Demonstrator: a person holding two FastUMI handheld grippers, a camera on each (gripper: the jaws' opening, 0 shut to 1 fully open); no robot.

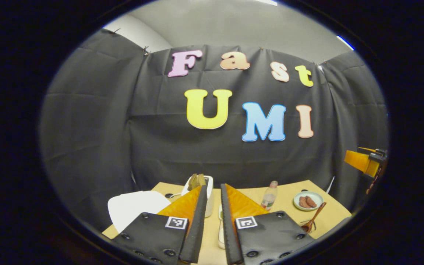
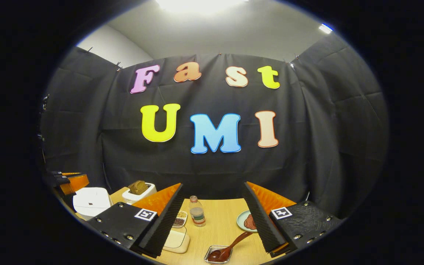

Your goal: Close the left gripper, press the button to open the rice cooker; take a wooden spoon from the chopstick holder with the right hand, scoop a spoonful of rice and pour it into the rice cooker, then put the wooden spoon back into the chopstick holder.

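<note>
So there's a tan worktop (image 2: 219, 224) against the black booth wall. Biggest thing on it is the white rice cooker (image 2: 91, 201) at the far left, lid down. Next to it sits a white toaster (image 2: 138, 192) with bread slices poking out. Left claw (image 1: 214, 206) hangs above the worktop with its fingers nearly together, just a thin slit, nothing in it. Right claw (image 2: 212, 217) is spread wide, empty too. Smaller stuff: a plate (image 2: 247, 222) with brownish food, a small bottle (image 2: 197, 211), and the wooden spoon (image 2: 226, 248) lying with its bowl in a little metal tray (image 2: 217, 254) at the near edge.
</note>
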